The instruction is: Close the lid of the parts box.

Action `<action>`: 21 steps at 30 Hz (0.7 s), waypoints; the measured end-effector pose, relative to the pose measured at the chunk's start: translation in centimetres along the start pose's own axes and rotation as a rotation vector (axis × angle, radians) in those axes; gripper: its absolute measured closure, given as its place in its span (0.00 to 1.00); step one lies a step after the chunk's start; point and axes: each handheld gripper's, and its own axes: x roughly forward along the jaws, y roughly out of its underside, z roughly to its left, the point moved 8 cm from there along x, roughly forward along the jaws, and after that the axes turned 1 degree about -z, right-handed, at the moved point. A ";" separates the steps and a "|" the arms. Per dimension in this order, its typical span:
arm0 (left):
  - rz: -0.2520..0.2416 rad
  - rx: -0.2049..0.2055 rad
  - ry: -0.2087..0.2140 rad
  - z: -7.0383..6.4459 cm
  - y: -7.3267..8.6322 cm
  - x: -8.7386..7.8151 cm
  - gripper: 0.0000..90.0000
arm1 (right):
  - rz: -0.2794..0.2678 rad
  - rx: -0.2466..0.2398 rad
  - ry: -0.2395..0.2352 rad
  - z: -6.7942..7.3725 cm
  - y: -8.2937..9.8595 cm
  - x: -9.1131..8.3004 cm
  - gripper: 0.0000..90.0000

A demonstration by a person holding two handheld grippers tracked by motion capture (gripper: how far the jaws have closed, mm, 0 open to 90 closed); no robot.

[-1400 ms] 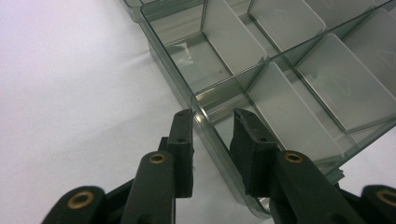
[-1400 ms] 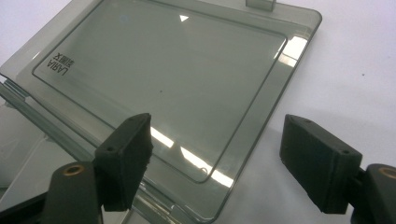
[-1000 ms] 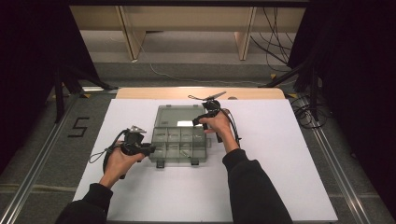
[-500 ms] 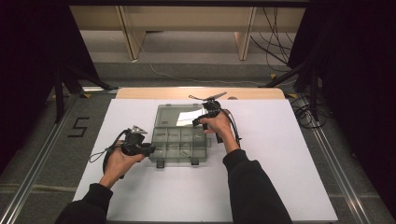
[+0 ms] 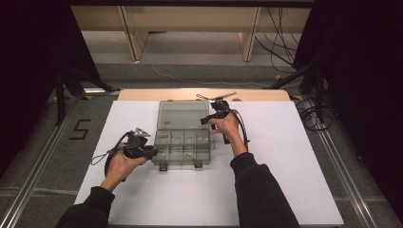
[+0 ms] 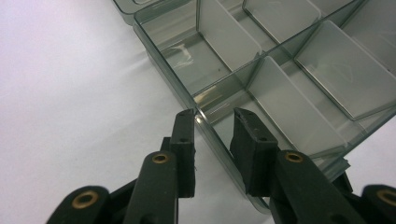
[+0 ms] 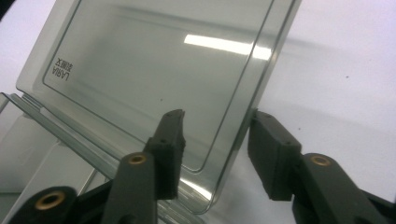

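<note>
- White sheeting [image 5: 294, 156] covers the table in the high view, with dark floor and curtains around it; we note a "5" marked [image 5: 80, 129] on the floor at the left of the frame.
- We find the clear compartment box [image 5: 183, 147] at the centre of the frame, resting on the sheet, its lid [image 5: 183, 114] opened back toward the upper part of the frame.
- We see the left gripper [image 6: 214, 135] in its own view with its jaws apart, set astride the box's near side wall, one jaw outside and one inside a compartment. Whether the pads touch the wall we cannot tell.
- In the high view the left gripper [image 5: 151, 151] sits at the box's left edge.
- We see the right gripper [image 7: 217, 140] with its jaws apart, straddling the lid's edge in the lower middle of its view; the lid stands tilted, lettering at its upper left.
- In the high view the right gripper [image 5: 205, 120] lies at the lid's right edge.
- Both forearms enter from the bottom of the frame in dark sleeves.
</note>
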 end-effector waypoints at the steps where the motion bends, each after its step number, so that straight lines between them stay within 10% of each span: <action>1: 0.001 0.003 0.002 0.0 0.0 0.0 0.77 | 0.000 0.000 0.001 -0.1 0.0 -0.1 0.67; 21: -0.002 0.012 0.005 -0.1 0.0 0.0 0.77 | -0.117 -0.041 -0.062 -0.5 -0.2 -1.6 0.87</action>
